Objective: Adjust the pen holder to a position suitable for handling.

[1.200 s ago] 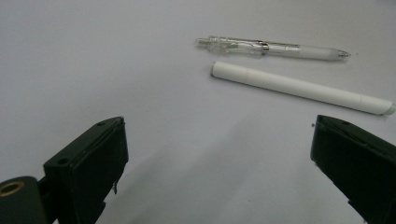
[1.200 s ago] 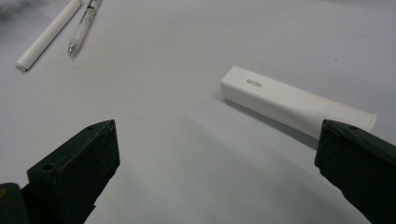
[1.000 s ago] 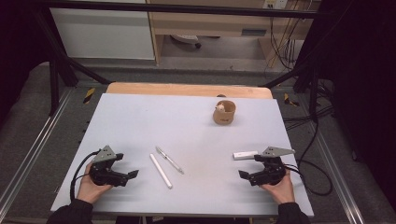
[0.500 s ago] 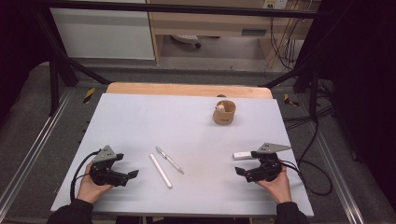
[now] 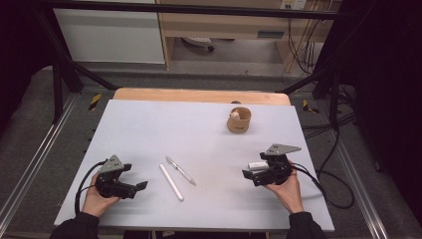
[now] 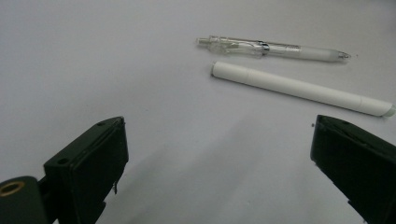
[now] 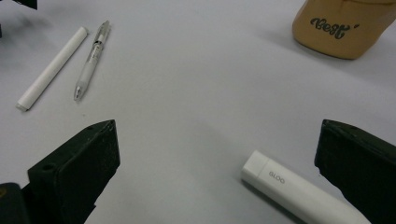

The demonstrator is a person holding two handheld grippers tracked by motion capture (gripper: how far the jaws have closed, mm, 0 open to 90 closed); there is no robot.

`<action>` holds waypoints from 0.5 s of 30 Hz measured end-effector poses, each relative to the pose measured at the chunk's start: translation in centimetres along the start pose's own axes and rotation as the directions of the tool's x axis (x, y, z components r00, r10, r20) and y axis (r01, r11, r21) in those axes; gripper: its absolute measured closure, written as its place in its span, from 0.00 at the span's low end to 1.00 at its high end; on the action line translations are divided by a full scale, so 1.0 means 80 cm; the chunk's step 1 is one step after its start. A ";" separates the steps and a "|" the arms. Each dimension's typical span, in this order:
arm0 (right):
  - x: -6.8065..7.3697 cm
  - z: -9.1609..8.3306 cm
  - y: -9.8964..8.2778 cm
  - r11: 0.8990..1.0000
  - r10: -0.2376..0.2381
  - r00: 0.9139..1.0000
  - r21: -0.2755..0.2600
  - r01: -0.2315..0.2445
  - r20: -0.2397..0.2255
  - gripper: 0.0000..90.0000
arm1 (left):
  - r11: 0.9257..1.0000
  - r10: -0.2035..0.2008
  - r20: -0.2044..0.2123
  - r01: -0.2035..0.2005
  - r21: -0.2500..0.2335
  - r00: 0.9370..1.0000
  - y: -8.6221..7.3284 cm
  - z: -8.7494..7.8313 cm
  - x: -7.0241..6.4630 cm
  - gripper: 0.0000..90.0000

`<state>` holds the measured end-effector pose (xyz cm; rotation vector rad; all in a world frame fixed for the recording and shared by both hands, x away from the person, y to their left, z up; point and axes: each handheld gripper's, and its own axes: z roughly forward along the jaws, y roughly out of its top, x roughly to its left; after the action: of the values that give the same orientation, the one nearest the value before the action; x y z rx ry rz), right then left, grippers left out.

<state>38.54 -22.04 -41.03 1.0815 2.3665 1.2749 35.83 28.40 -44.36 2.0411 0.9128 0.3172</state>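
A white capped marker (image 5: pixel 171 182) and a clear-barrelled pen (image 5: pixel 180 171) lie side by side on the pale tabletop (image 5: pixel 164 124), left of centre. My left gripper (image 5: pixel 141 186) rests low on the table just left of them, jaws wide open and empty. In the left gripper view (image 6: pixel 219 172) the pen (image 6: pixel 273 47) and marker (image 6: pixel 299 88) lie ahead to the right. A short white glue stick (image 5: pixel 257 165) lies at the right, beside my open right gripper (image 5: pixel 247 175). In the right gripper view (image 7: pixel 217 172) the glue stick (image 7: pixel 299 193) lies between the jaws, nearer the right one.
A tan cup (image 5: pixel 239 120) with dark lettering stands at the back right of the table; it is at the top right in the right gripper view (image 7: pixel 343 25). A wooden edge (image 5: pixel 199 95) runs along the far side. Cables trail off the right edge.
My right gripper has shifted left and slightly forward, bringing its jaws alongside the glue stick. The left gripper, pens and cup have stayed put.
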 end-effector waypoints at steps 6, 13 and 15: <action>-0.001 0.008 0.015 1.000 -0.005 1.000 -0.009 0.005 0.013 0.01 | 1.000 -0.001 0.000 0.001 -0.003 1.000 0.000 0.000 0.000 0.05; -0.003 0.022 0.035 1.000 -0.021 0.999 -0.014 0.022 0.026 0.01 | 1.000 0.000 0.000 0.000 -0.001 1.000 0.000 -0.001 0.000 0.05; -0.005 0.029 0.042 1.000 -0.027 0.999 -0.011 0.028 0.030 0.01 | 1.000 0.000 -0.001 0.000 -0.001 1.000 0.000 -0.001 0.000 0.05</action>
<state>41.65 -19.73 -39.74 1.0537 2.3412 1.2524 35.84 28.45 -44.32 2.0404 0.9130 0.3186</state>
